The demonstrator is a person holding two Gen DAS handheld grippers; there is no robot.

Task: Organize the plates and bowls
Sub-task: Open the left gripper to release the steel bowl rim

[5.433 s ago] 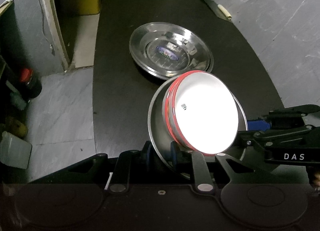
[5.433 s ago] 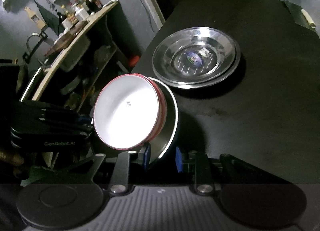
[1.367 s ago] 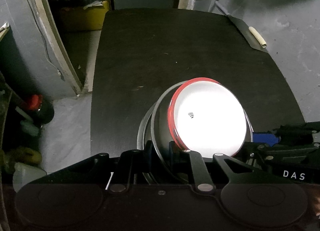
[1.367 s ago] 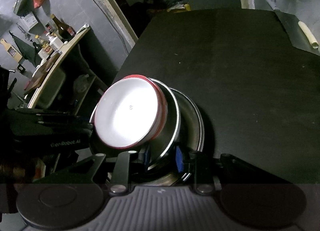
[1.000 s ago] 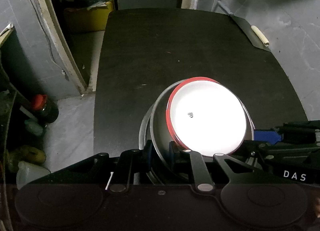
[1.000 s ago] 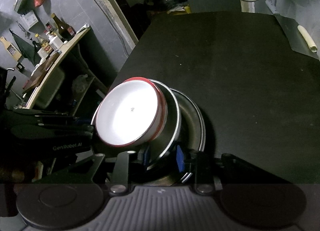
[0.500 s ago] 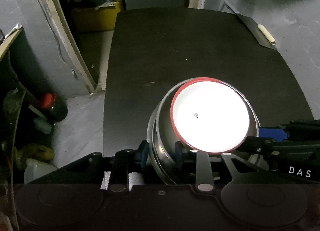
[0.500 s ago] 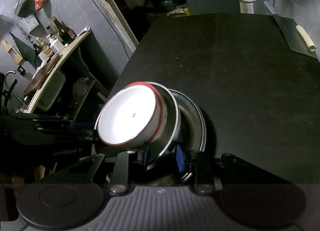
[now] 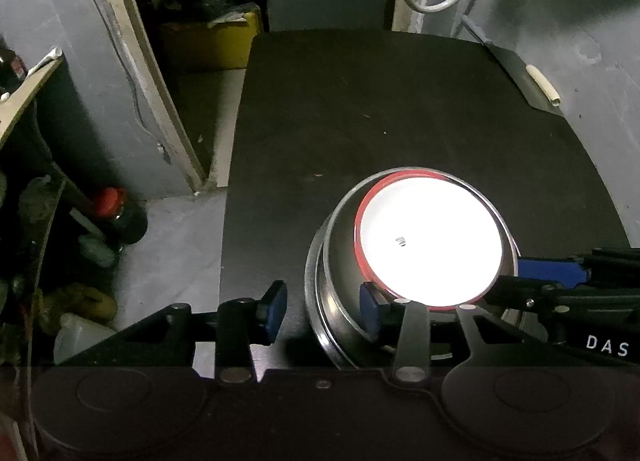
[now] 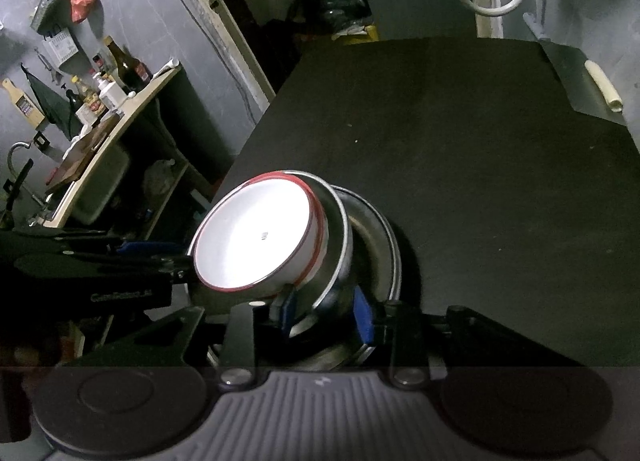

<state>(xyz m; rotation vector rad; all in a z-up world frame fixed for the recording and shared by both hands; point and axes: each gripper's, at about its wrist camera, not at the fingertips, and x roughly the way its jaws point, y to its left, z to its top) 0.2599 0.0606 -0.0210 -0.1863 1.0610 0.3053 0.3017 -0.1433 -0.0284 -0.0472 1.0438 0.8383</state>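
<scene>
Left wrist view: the left hand-held gripper [image 9: 322, 311] has its jaws opening, and they stand fairly wide, the left blue pad out over bare black surface [image 9: 400, 109], the right pad inside the rim of the steel plate [image 9: 330, 261]; neither pad seems to press on the rim that runs between them. The red-rimmed white bowl [image 9: 430, 241] sits in that steel plate, and the whole stack lies near the surface's near edge, closer to its left side.

In the right wrist view, the right hand-held gripper [image 10: 326, 311] straddles the upper steel plate's rim [image 10: 340, 237] with narrow jaws that are opening too; whether its pads press on the metal cannot be told. A second steel plate [image 10: 384, 237] shows beneath and to the right, and the upper plate with the bowl looks tilted on it, not yet nested flat.

The step in hand looks like the release after stacking plate and bowl onto the lower plate. Next, I judge, both grippers must open clear of the rim and draw back and up without catching it, so the upper plate can settle level. A snagged pad could drag the stack toward the near edge.
</scene>
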